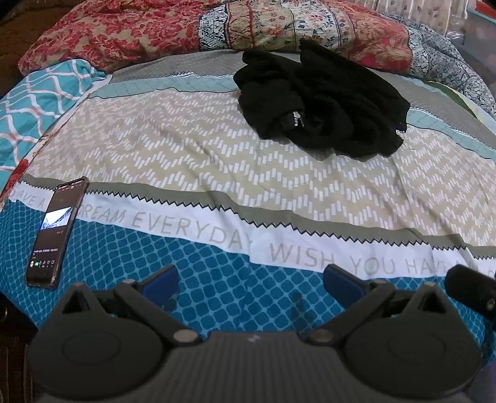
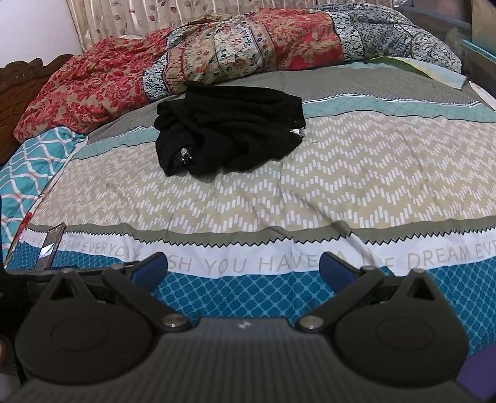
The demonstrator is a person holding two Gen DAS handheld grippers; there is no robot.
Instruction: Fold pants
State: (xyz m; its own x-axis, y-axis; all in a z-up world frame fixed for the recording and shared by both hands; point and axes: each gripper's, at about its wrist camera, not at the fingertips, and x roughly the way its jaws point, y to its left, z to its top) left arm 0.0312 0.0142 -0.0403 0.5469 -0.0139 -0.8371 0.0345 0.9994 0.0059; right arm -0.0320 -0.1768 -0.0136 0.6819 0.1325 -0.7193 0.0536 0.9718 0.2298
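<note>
Lying crumpled on bedsheet [image 1: 192, 161]: black pants [image 1: 322, 102], zips showing; both grippers' jaws wide apart, nothing held.

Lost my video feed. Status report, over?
Left gripper and right gripper open, empty, low over bedsheet. Black pants bunched, unfolded, far side. Phone lying left, clear of pants.

The pants [image 1: 319, 102] lie bunched on the bed [image 1: 192, 148] in the upper middle of the frame, the quilt [image 1: 217, 28] behind them, the phone [image 1: 57, 231] at lower left, well apart.
</note>
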